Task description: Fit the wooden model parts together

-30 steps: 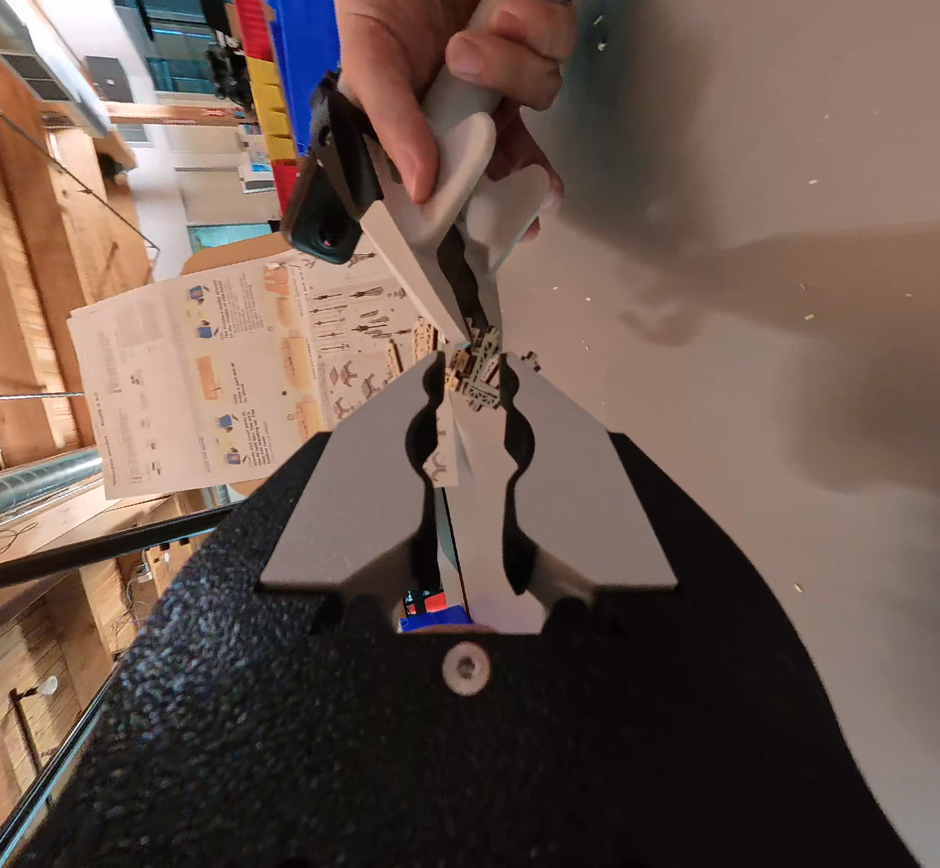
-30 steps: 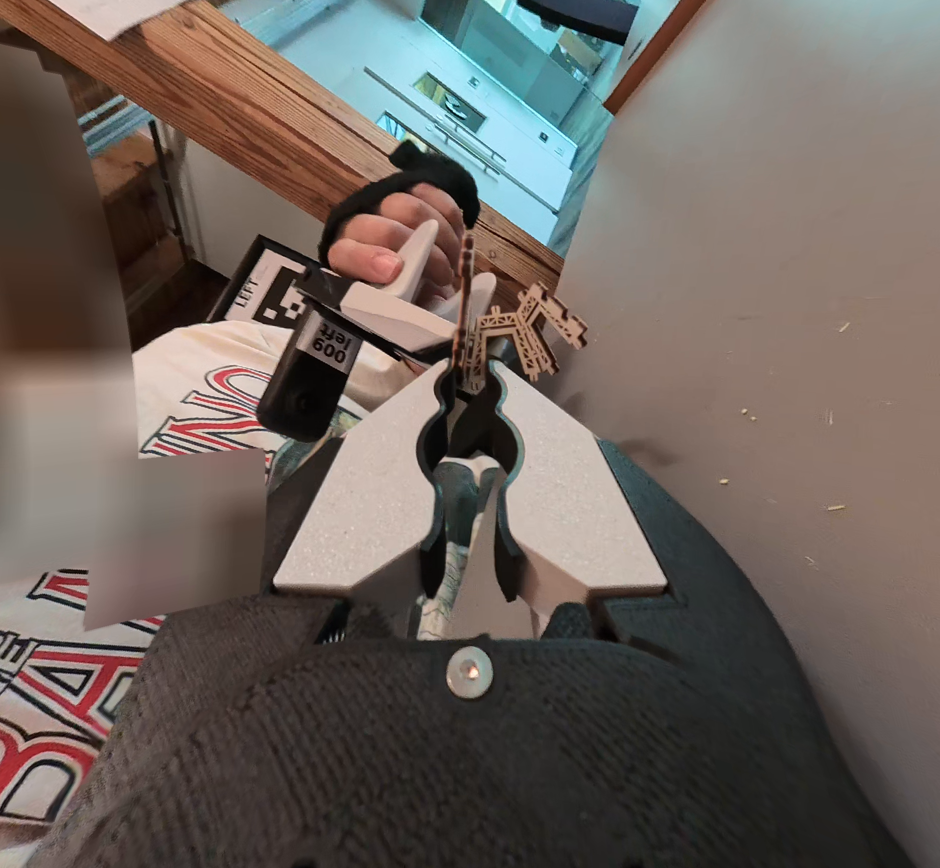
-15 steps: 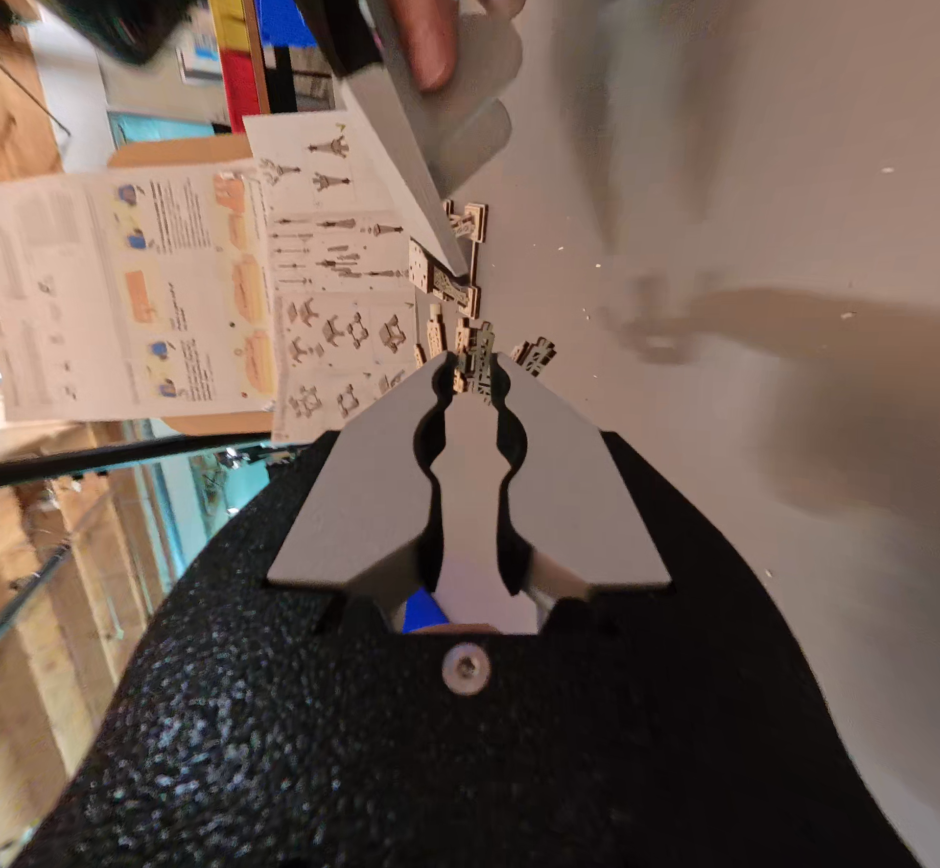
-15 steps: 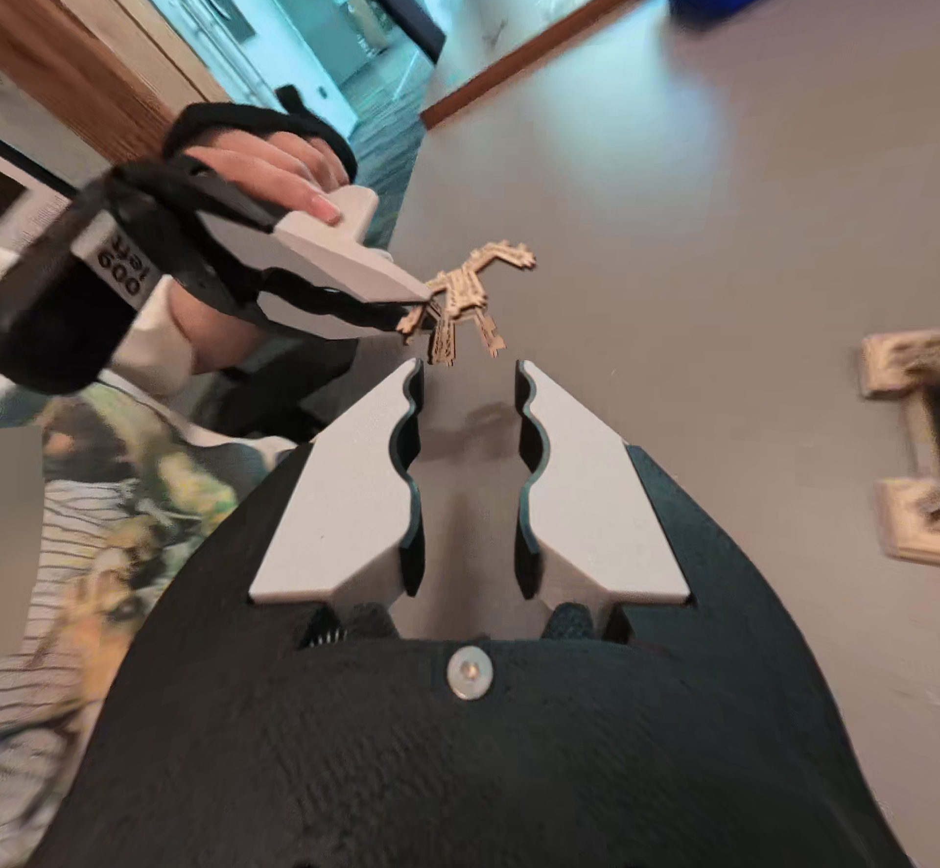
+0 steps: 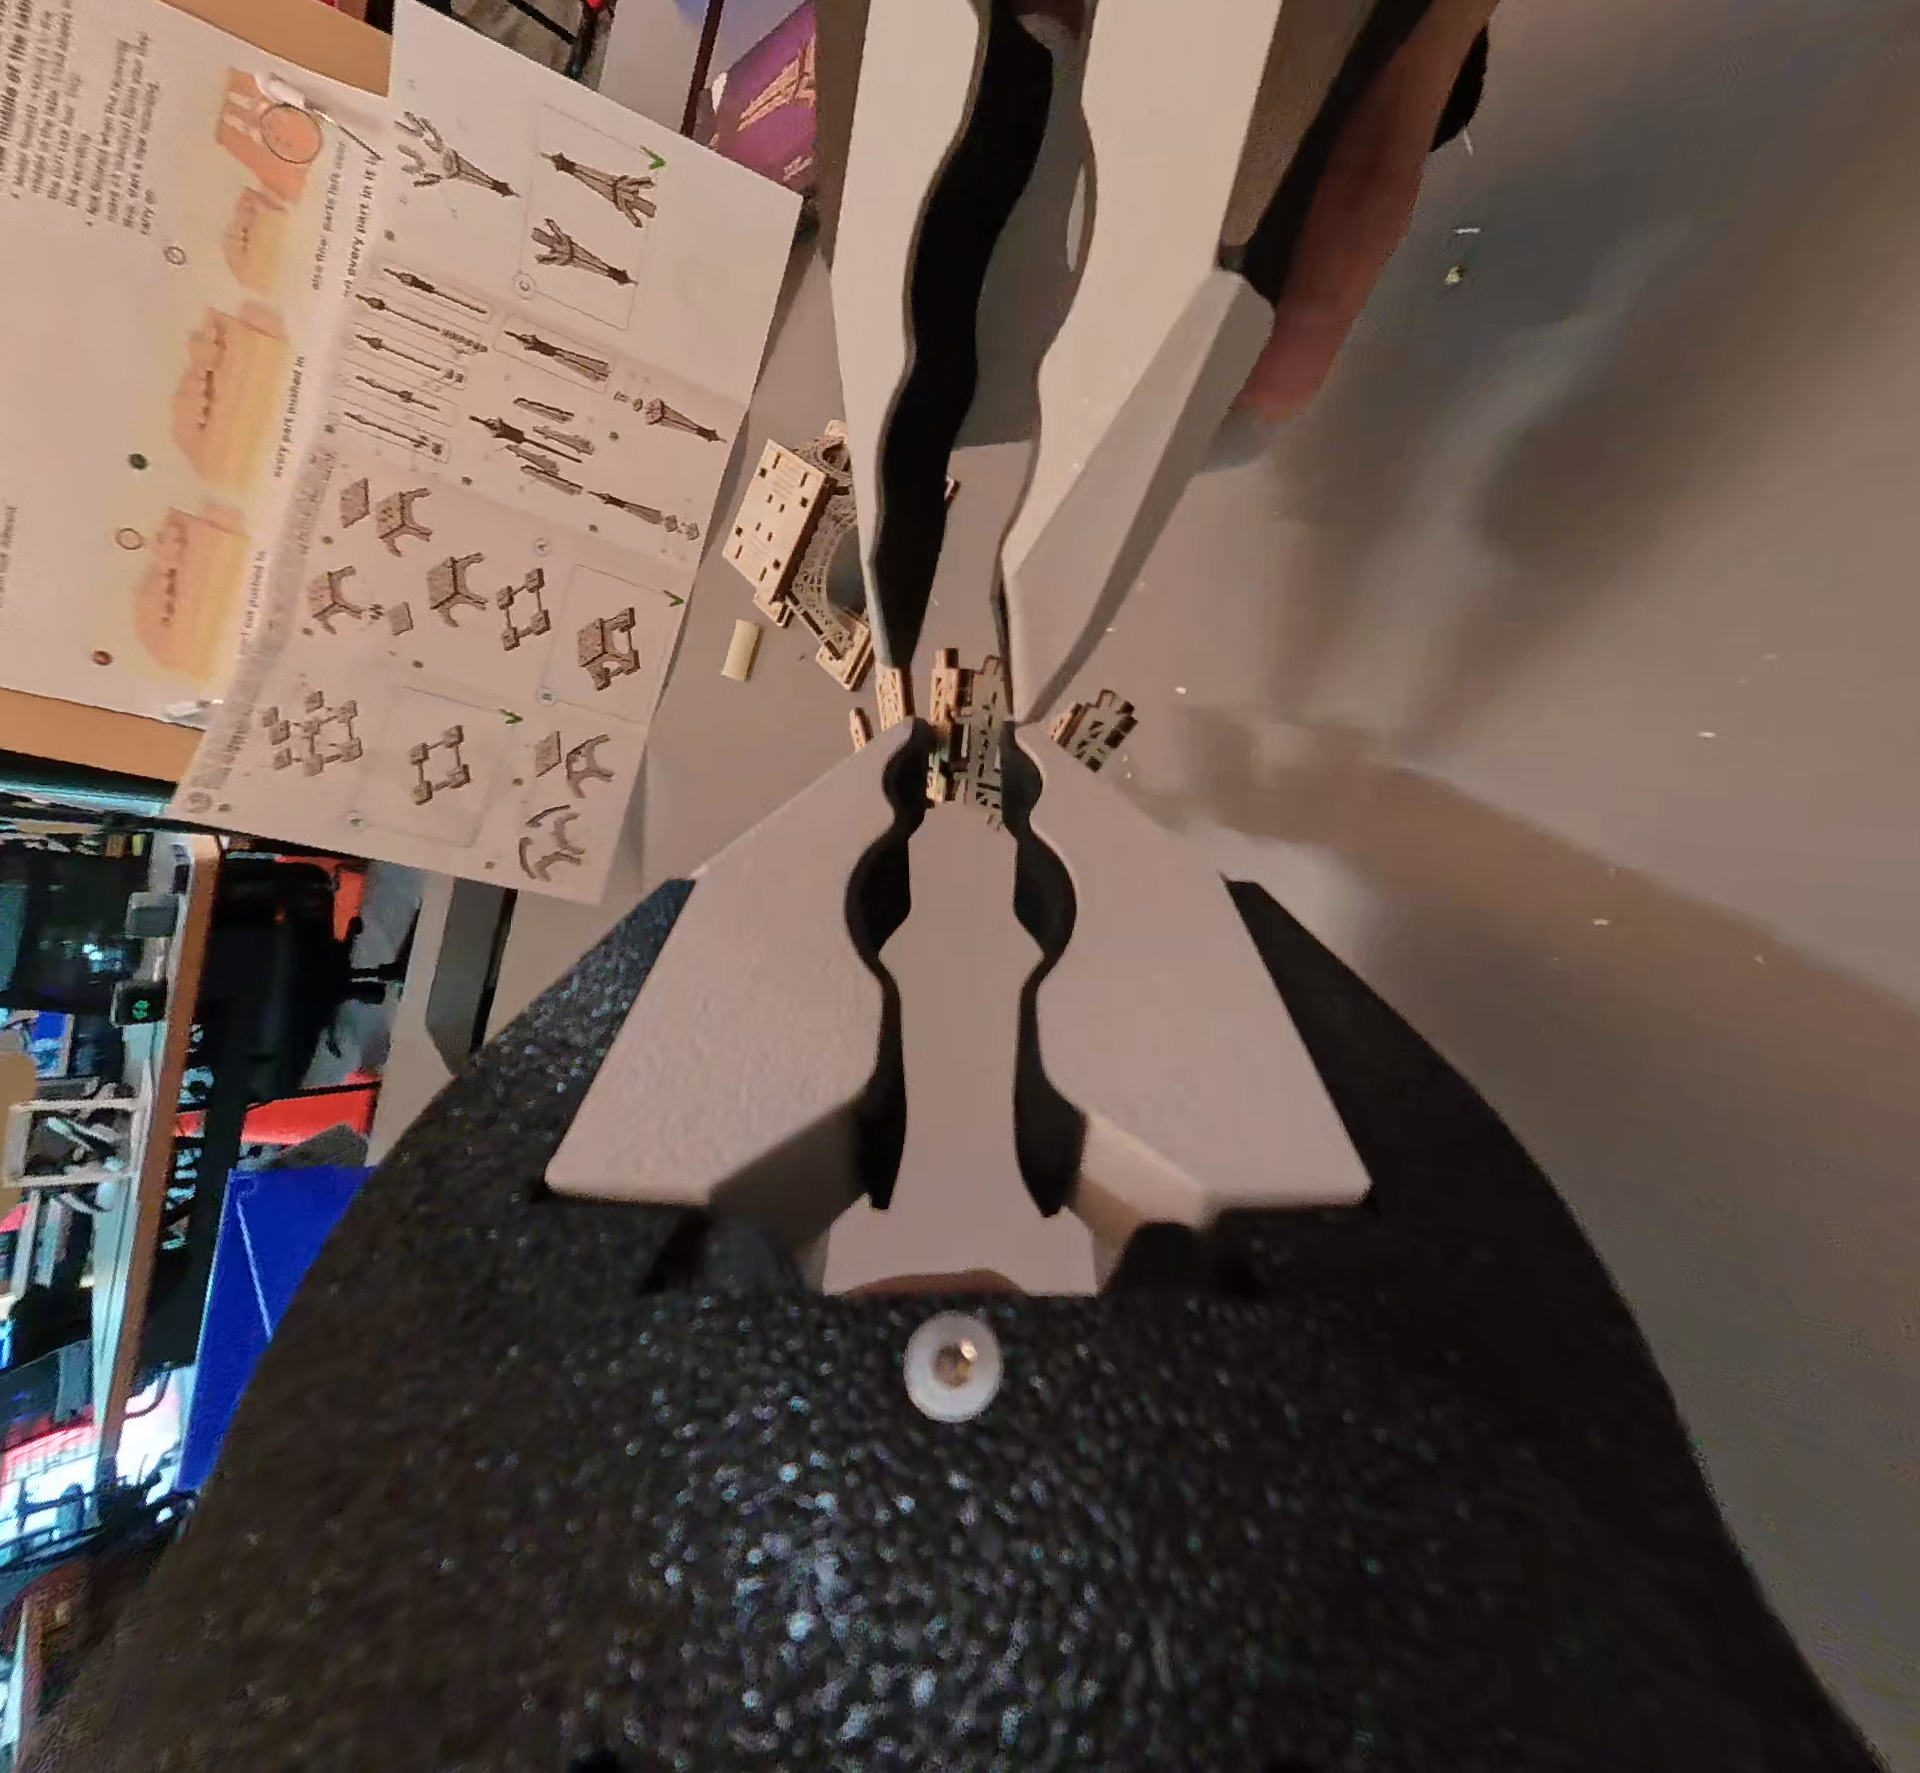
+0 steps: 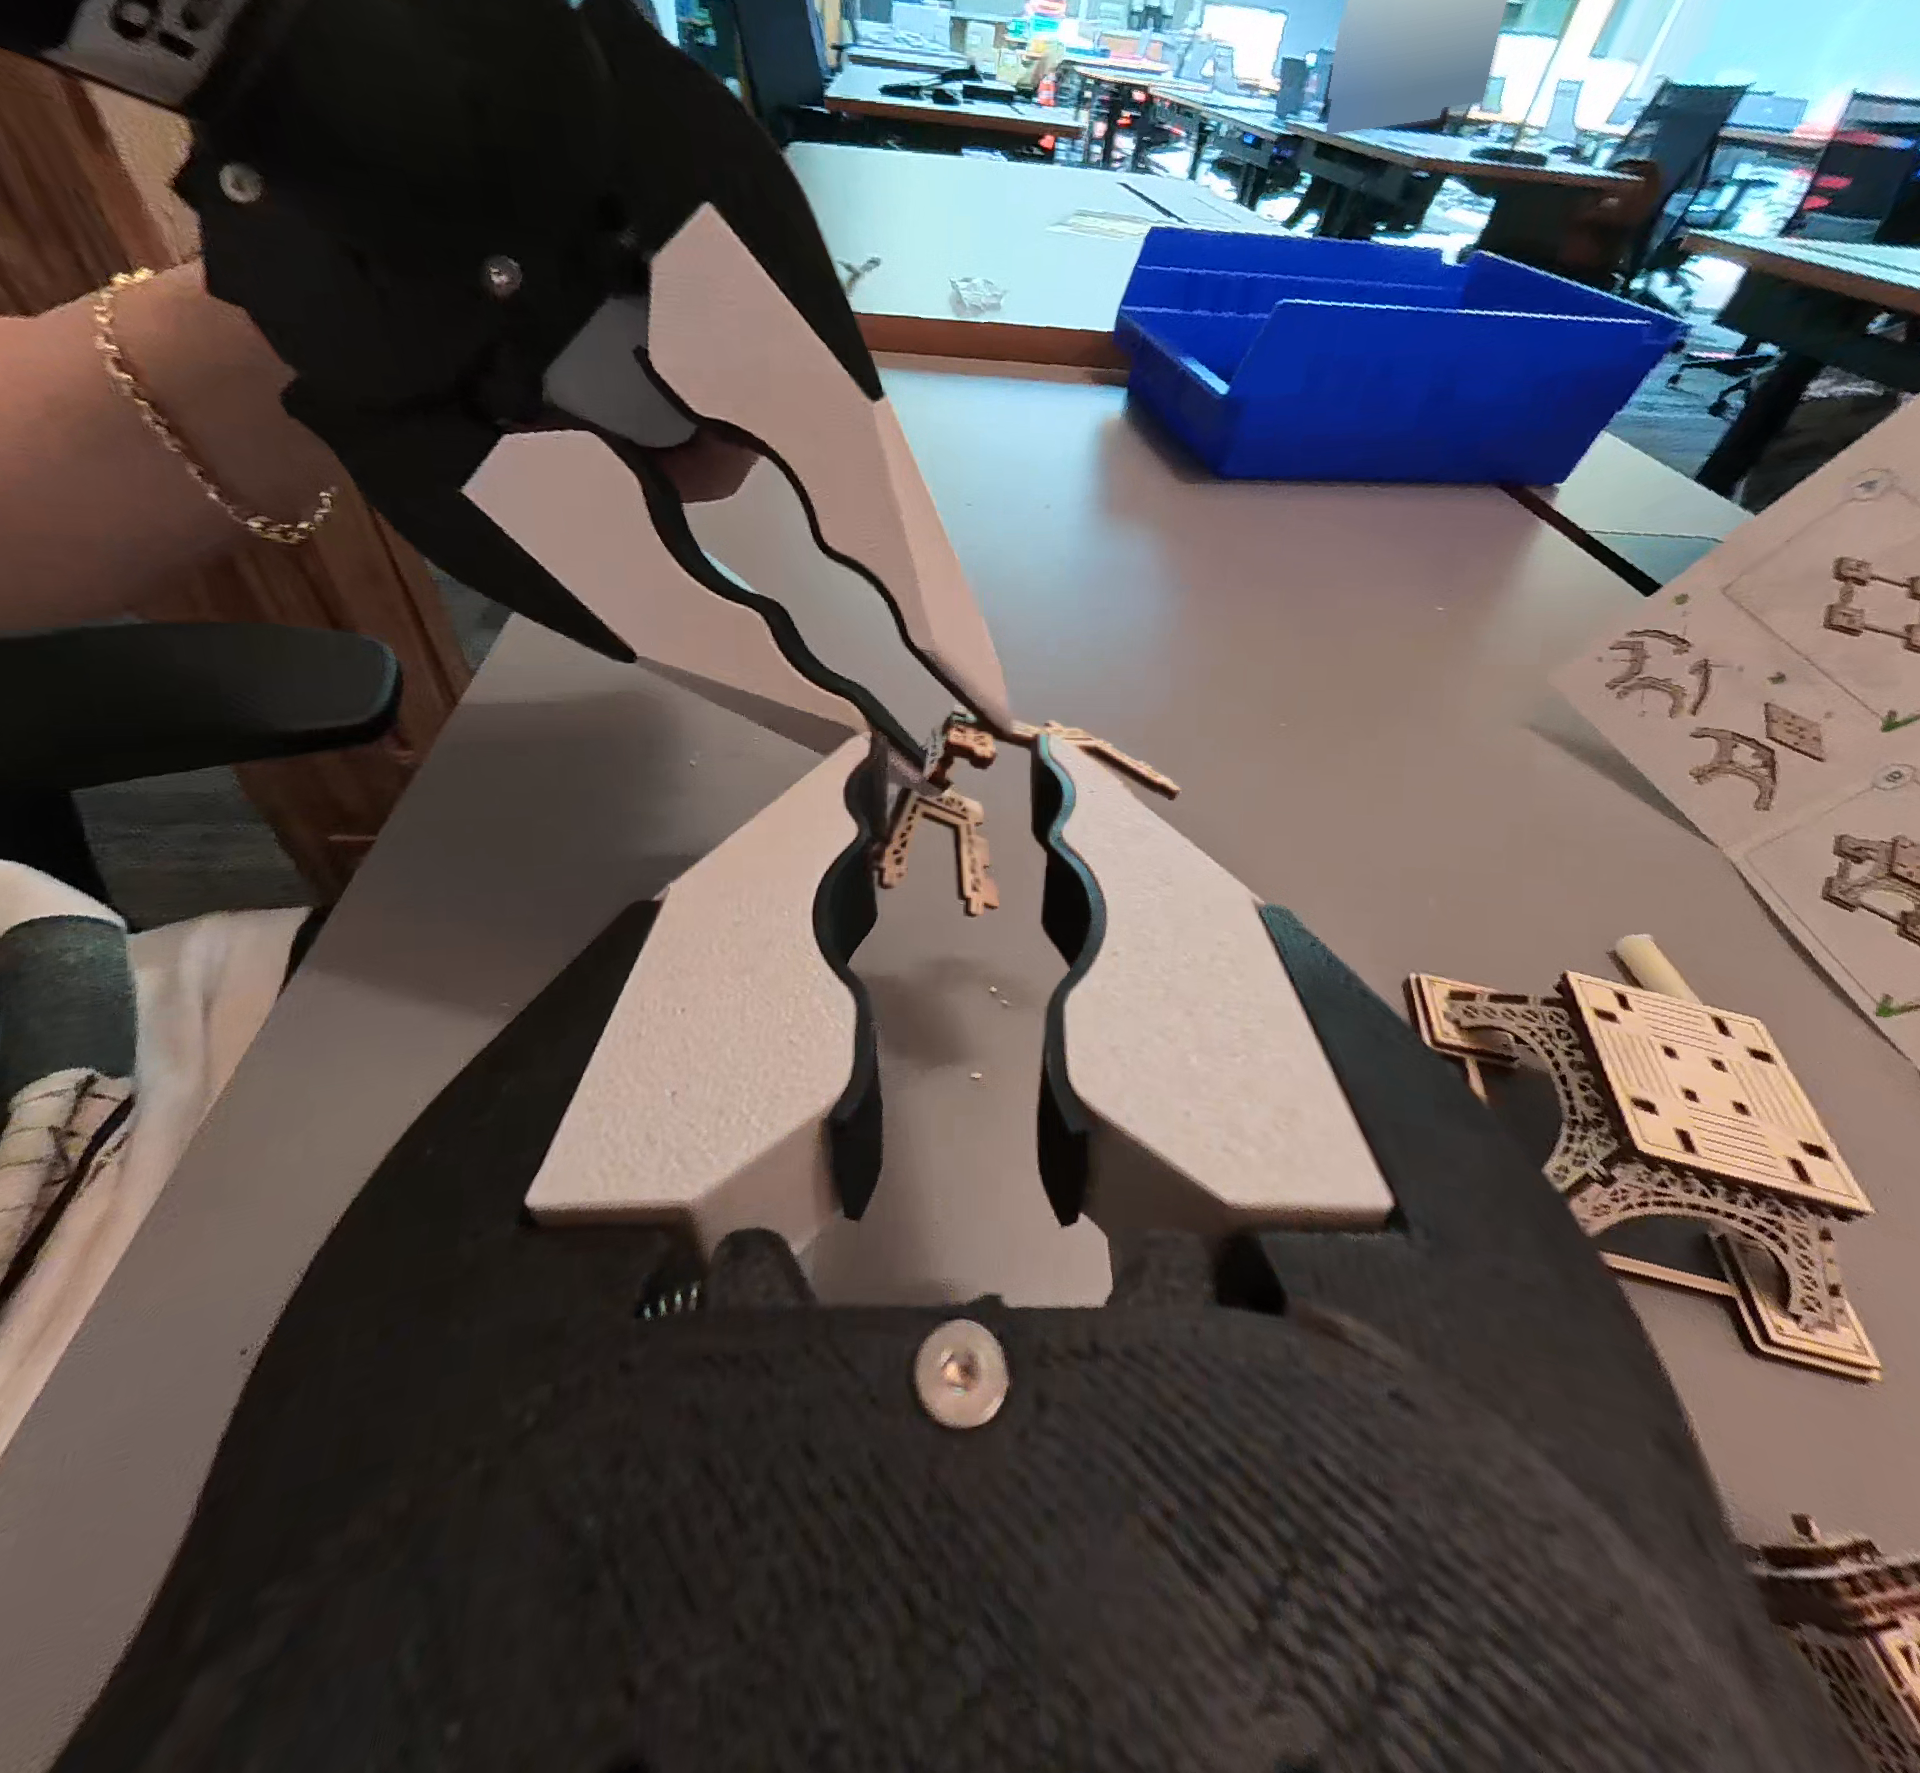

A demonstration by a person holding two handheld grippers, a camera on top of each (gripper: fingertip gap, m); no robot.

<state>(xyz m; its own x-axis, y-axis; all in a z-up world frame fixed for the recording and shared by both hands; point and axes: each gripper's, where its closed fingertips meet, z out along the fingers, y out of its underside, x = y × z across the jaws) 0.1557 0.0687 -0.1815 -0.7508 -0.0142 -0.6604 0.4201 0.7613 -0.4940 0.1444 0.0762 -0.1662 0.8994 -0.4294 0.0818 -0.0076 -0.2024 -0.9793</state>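
A small wooden lattice assembly (image 6: 935,840) with thin legs hangs just above the grey table. My left gripper (image 5: 968,747) is shut on it at its top; the piece (image 5: 971,757) shows between the fingertips. In the right wrist view the left gripper (image 6: 961,734) reaches in from the upper left. My right gripper (image 6: 951,752) is open, and the piece hangs between its fingertips without either pad clearly touching it. In the left wrist view the right gripper (image 5: 956,684) comes down from the top, tip to tip with mine.
A built wooden tower base (image 6: 1704,1131) stands on the table (image 6: 1299,643) to the right, also in the left wrist view (image 5: 800,560). A cream stick (image 6: 1652,980) lies behind it. An instruction sheet (image 5: 468,476) lies at the left. A blue bin (image 6: 1382,373) sits far back. Another wooden part (image 6: 1849,1619) lies near right. The tips of both grippers are at nearly the same place. From either gripper's tips it is about 15 centimeters to the built wooden tower base (image 6: 1704,1131). My left wrist view (image 5: 798,482) looks at it from another angle.
The right gripper was shut on the lattice assembly together with the left; it has let go and opened. Both grippers swung down toward the table. The left still holds the piece.
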